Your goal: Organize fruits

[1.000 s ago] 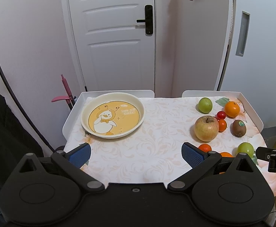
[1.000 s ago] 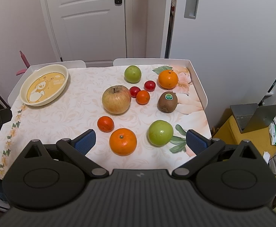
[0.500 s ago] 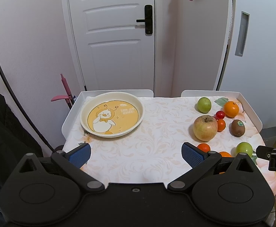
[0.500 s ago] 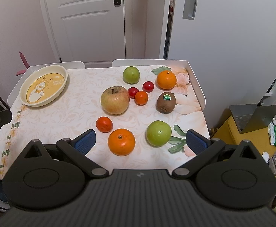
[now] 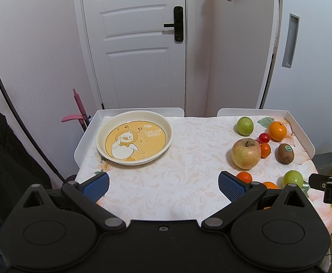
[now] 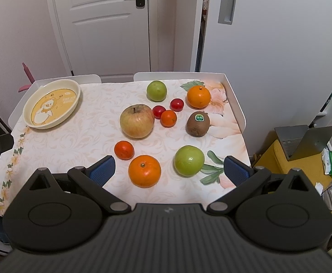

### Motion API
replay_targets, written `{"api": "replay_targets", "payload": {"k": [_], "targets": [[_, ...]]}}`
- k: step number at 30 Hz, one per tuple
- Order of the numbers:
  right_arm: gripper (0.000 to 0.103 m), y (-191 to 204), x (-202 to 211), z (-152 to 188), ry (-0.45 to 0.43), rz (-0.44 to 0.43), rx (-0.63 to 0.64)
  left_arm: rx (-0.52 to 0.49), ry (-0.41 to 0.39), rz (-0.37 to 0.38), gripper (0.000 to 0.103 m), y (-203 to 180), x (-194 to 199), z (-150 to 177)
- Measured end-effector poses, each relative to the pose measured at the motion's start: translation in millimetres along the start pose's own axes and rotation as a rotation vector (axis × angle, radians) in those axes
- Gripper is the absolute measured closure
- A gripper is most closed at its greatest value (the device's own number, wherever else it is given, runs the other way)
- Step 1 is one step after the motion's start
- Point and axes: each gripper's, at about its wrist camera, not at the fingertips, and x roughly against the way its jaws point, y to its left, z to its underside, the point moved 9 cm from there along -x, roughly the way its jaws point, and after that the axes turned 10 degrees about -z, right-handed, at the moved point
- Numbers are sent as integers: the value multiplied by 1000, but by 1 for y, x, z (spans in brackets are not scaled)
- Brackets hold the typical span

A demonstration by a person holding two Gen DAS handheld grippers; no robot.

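Left wrist view: left gripper hovers over the near edge of the table, jaws spread wide, nothing between them. The plate with a yellow duck picture sits at the far left of the table, no fruit in it. All fruit lies loose on the right side: big apple, green fruit behind it, orange at the far right corner, kiwi with a sticker, small red and orange tomatoes between apple and orange. Another green fruit near the front right. Part of the right tool shows at the right edge. White door behind the table.

Right wrist view: right gripper hangs over the near right part of the table, jaws wide apart, holding nothing. An orange and a green fruit lie just ahead, between the fingertips' line. A small tangerine sits left of the orange. Farther on: apple, two red cherry tomatoes, a small orange one, kiwi, far orange, far green fruit. Plate at far left, bare. A laptop rests off the table to the right.
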Motion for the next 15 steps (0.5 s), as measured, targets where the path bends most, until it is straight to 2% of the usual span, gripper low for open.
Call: {"api": "replay_targets", "payload": {"k": [15], "targets": [[0,3,3,-2,-9,4,0,3,-9,5,0,5,4,-3]]}}
